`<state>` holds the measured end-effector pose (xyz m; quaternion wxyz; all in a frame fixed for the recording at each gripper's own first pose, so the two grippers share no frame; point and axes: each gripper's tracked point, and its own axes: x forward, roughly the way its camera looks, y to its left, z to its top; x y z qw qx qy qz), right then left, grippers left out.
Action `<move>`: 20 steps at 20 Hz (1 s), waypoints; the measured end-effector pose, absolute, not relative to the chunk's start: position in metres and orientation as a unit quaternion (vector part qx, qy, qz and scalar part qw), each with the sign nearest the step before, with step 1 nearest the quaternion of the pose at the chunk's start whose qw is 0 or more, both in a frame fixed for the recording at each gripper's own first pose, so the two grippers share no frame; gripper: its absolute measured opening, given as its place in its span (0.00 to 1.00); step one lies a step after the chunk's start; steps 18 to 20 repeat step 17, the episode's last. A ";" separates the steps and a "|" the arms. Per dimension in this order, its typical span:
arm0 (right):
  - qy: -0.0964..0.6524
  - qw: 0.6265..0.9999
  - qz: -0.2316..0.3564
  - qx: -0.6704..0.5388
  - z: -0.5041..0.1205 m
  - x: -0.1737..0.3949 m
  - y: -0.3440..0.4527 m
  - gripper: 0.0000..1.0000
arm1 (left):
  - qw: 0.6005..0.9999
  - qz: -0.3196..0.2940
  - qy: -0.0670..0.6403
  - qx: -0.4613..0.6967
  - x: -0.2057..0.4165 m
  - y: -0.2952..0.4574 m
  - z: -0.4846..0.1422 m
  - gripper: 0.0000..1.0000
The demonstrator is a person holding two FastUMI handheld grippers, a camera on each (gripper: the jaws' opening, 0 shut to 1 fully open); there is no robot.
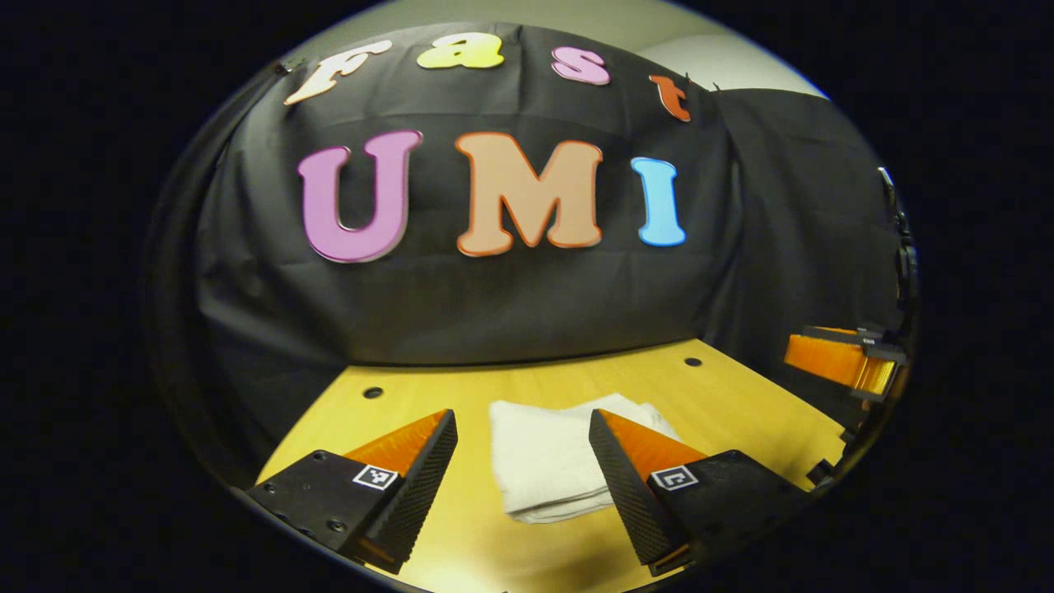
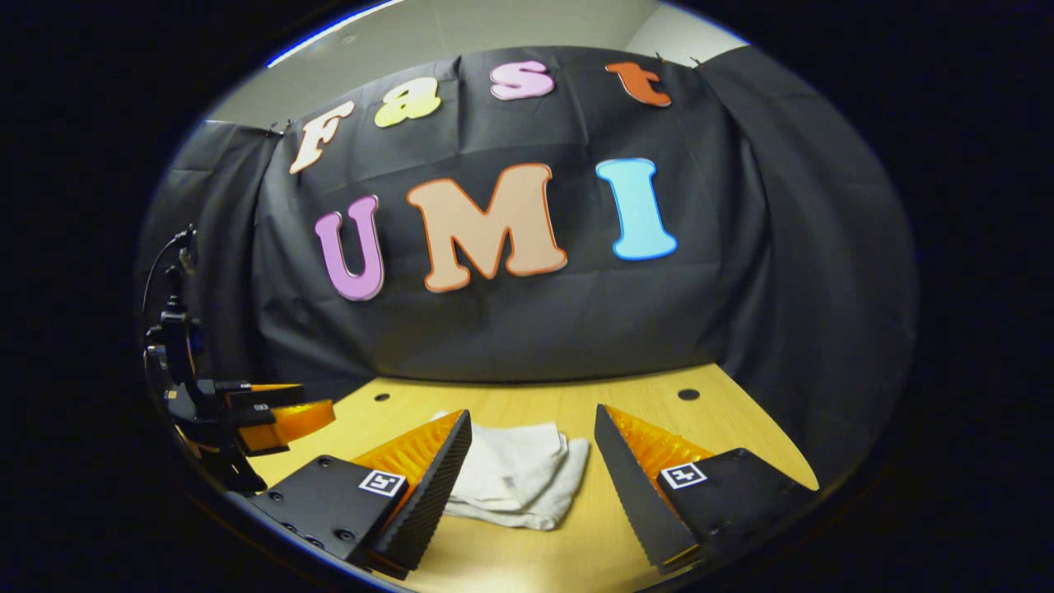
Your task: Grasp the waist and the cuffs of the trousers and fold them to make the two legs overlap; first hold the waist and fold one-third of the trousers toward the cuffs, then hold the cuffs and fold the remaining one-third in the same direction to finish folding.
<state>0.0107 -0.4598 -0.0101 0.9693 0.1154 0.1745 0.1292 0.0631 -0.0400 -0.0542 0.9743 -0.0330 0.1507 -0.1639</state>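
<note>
In the left gripper view, the left claw (image 1: 522, 416) is seen released, its two ridged fingers spread wide above the yellow wooden desk (image 1: 741, 403), nothing held between them. Between and just beyond the fingers, the white cloth trousers (image 1: 547, 461) are seen lying on the desk, folded into a compact, roughly rectangular bundle with layered edges showing at its near side. The bundle's right part is partly covered by the right-hand finger (image 1: 626, 486). Two small dark round holes (image 1: 373, 393) are seen in the desk near its far edge, one to each side. At the far right of this view, the right claw (image 1: 848, 362) is seen raised above the desk's edge, well apart from the trousers; whether it is parted cannot be told from here.

In the right gripper view, the left claw (image 2: 288, 416) is seen at the far left with its dark handle and cable, held above the desk (image 2: 593, 527). The right claw (image 2: 531, 420) is likewise released, its fingers spread wide and empty. The folded trousers (image 2: 519, 478) are seen lying between them, closer to the left-hand finger (image 2: 428, 494), which hides part of the bundle. The desk is backed by the black cloth wall (image 2: 535, 321).
</note>
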 end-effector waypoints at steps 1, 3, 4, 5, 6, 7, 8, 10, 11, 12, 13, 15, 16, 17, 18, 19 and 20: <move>0.161 0.972 0.125 0.113 0.000 0.013 -0.455 0.97 | 0.977 -0.153 0.143 -0.030 0.063 -0.021 -0.045 0.95; 0.142 0.975 0.125 0.114 0.018 0.018 -0.441 0.97 | 0.982 -0.135 0.127 -0.033 0.064 0.005 -0.030 0.95; 0.137 0.976 0.125 0.114 0.025 0.018 -0.434 0.92 | 0.984 -0.128 0.120 -0.037 0.065 0.019 -0.024 0.95; 0.129 0.977 0.124 0.113 0.030 0.019 -0.431 0.96 | 0.985 -0.120 0.113 -0.042 0.065 0.030 -0.018 0.95; 0.126 0.978 0.124 0.111 0.033 0.017 -0.425 0.96 | 0.986 -0.114 0.109 -0.047 0.066 0.038 -0.015 0.96; 0.121 0.979 0.124 0.108 0.037 0.016 -0.421 0.92 | 0.987 -0.109 0.106 -0.053 0.066 0.045 -0.012 0.94; 0.117 0.980 0.125 0.102 0.040 0.013 -0.419 0.92 | 0.987 -0.107 0.104 -0.057 0.066 0.049 -0.008 0.95; 0.108 0.982 0.129 0.091 0.048 0.010 -0.414 0.96 | 0.988 -0.107 0.099 -0.054 0.064 0.054 -0.007 0.95; 0.107 0.982 0.132 0.087 0.049 0.008 -0.410 0.96 | 0.988 -0.106 0.097 -0.050 0.063 0.054 -0.007 0.95; 0.105 0.982 0.133 0.084 0.052 0.007 -0.408 0.96 | 0.989 -0.107 0.094 -0.049 0.062 0.054 -0.005 0.95; 0.101 0.983 0.132 0.081 0.055 0.007 -0.407 0.92 | 0.989 -0.106 0.090 -0.049 0.061 0.054 -0.003 0.94; 0.096 0.984 0.129 0.081 0.060 0.007 -0.406 0.96 | 0.990 -0.105 0.083 -0.048 0.059 0.056 0.002 0.95; 0.096 0.984 0.128 0.082 0.060 0.007 -0.406 0.96 | 0.990 -0.105 0.077 -0.048 0.058 0.056 0.006 0.95; 0.096 0.984 0.128 0.083 0.060 0.007 -0.405 0.96 | 0.991 -0.105 0.073 -0.046 0.058 0.057 0.010 0.95; 0.096 0.984 0.128 0.083 0.060 0.007 -0.405 0.96 | 0.991 -0.105 0.073 -0.046 0.058 0.057 0.010 0.95; 0.096 0.984 0.128 0.083 0.060 0.007 -0.405 0.96 | 0.991 -0.105 0.073 -0.046 0.058 0.057 0.010 0.95; 0.096 0.984 0.128 0.083 0.060 0.007 -0.405 0.96 | 0.991 -0.105 0.073 -0.046 0.058 0.057 0.010 0.95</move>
